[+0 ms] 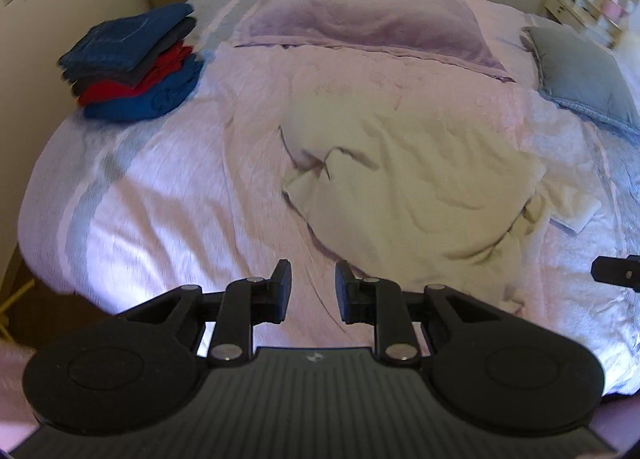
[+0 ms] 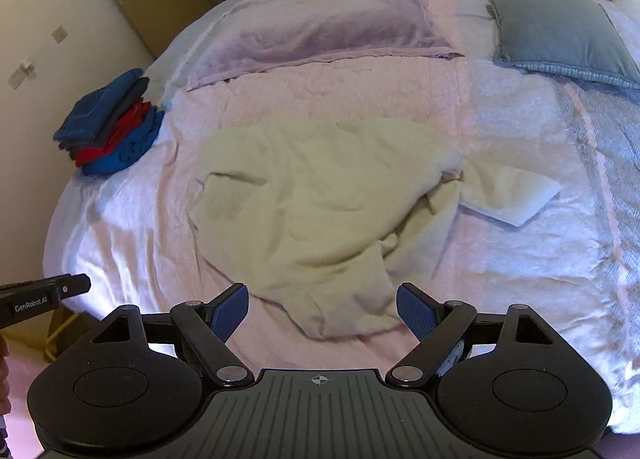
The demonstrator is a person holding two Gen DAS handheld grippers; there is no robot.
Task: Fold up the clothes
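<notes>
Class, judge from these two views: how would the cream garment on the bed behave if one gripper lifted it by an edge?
The cream garment would probably drape and sag, since it lies crumpled in soft folds. It looks light, thin cloth. Its loose sleeve would likely trail behind on the bed.

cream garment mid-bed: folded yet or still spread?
Spread, not folded. The cream garment lies loose and rumpled on the bedspread, a sleeve trailing out sideways. Both grippers, left and right, are open and empty.
</notes>
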